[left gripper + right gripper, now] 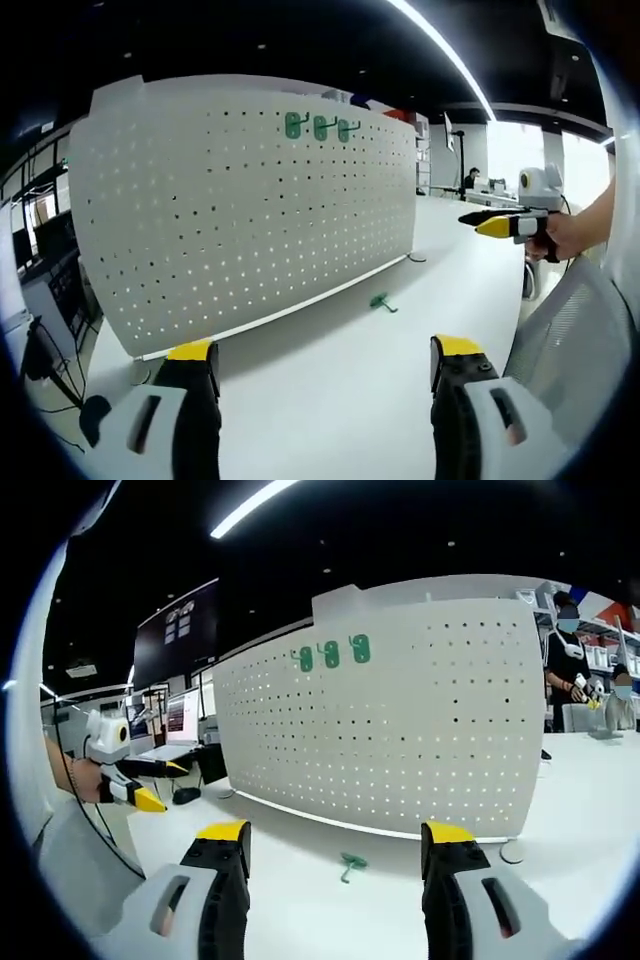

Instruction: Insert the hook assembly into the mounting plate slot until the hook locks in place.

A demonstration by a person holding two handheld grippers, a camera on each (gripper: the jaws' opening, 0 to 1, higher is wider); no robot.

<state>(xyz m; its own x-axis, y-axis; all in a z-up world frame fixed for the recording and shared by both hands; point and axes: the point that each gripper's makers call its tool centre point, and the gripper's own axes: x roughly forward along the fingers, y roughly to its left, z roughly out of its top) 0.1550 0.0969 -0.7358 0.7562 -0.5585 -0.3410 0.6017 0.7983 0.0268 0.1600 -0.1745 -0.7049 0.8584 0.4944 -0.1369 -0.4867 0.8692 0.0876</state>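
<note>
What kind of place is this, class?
Probably an open-plan office or lab: a long white table carrying a white pegboard with green hooks, ceiling strip lights, and monitors on desks behind.

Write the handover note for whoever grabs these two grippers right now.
Left gripper: open, empty, above the white table.
Right gripper: open, empty, also above the table.
Loose green hook lies on the table in front of the white pegboard, between the right gripper's jaws in its view.
Three green hooks already hang in a row near the pegboard's top.
Done: nothing on the loose hook. Left: pick it up, insert it into the board until it locks.
</note>
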